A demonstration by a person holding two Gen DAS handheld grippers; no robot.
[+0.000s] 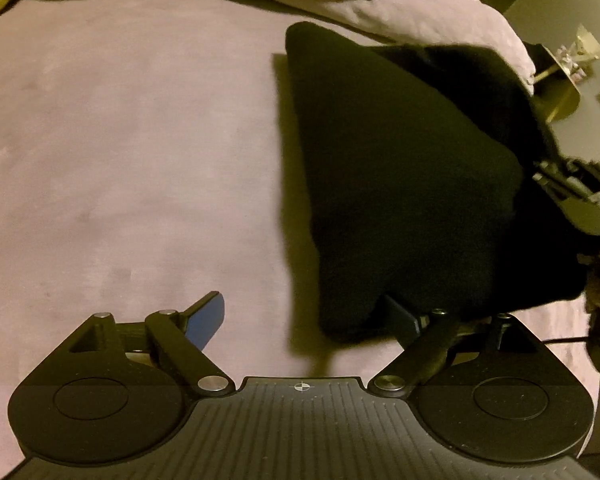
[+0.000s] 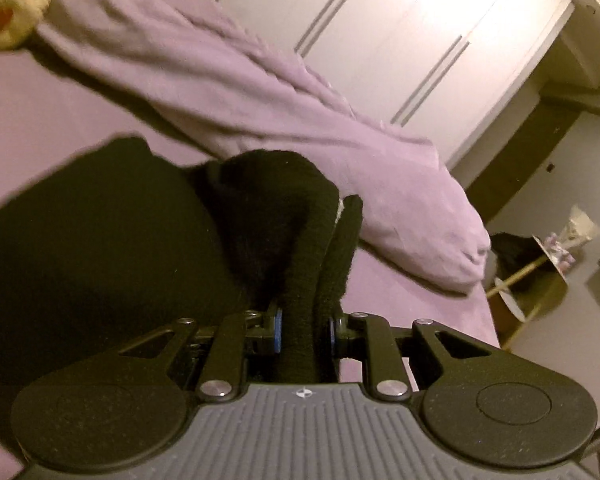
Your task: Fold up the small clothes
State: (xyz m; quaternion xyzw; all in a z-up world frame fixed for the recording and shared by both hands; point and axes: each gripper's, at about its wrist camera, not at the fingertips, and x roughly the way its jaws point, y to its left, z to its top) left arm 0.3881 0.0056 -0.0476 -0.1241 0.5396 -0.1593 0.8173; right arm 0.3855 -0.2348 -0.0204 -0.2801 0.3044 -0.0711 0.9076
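A black garment (image 1: 400, 184) hangs lifted above the lilac bed sheet (image 1: 120, 160), casting a shadow to its left. My left gripper (image 1: 304, 320) is open; its left blue pad (image 1: 206, 320) is bare, and the cloth's lower corner drapes over the right finger (image 1: 404, 320). In the right wrist view my right gripper (image 2: 304, 330) is shut on a bunched fold of the black garment (image 2: 296, 240), which rises between the blue pads. The right gripper also shows in the left wrist view (image 1: 580, 196), at the cloth's right edge.
A rumpled lilac duvet (image 2: 260, 100) lies along the far side of the bed. A cream plush toy (image 2: 8, 4) sits at the far left. White wardrobe doors (image 2: 420, 40) stand behind. A small side table (image 2: 556, 248) with clutter stands off the bed's right edge.
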